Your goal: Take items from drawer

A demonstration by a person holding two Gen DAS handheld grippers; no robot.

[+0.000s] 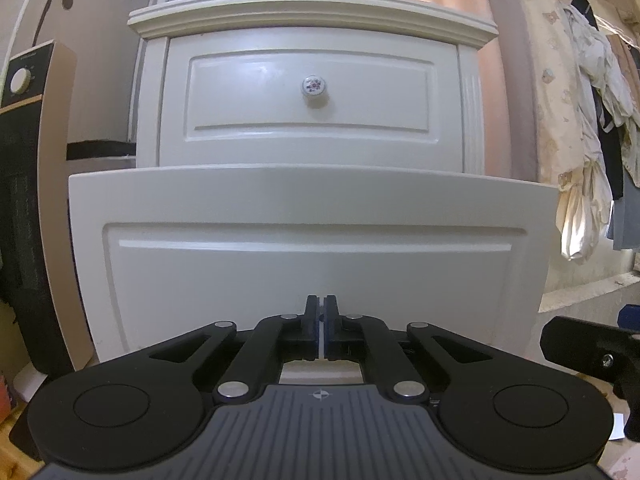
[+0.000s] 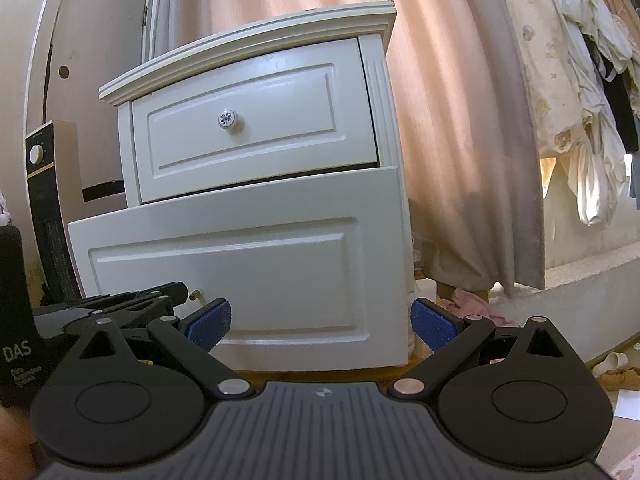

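Observation:
A cream bedside cabinet has two drawers. The upper drawer is closed and carries a flowered round knob. The lower drawer front stands pulled out from the cabinet, and its inside is hidden. My left gripper is shut against that front; in the right wrist view, the left gripper has its tips at a small metal pull stub. My right gripper hangs open with nothing between its blue pads, in front of the drawer's lower right part.
A black and beige heater stands left of the cabinet. A pink curtain hangs behind, and clothes hang at the right. Pink cloth and a small white cup lie on the floor to the right.

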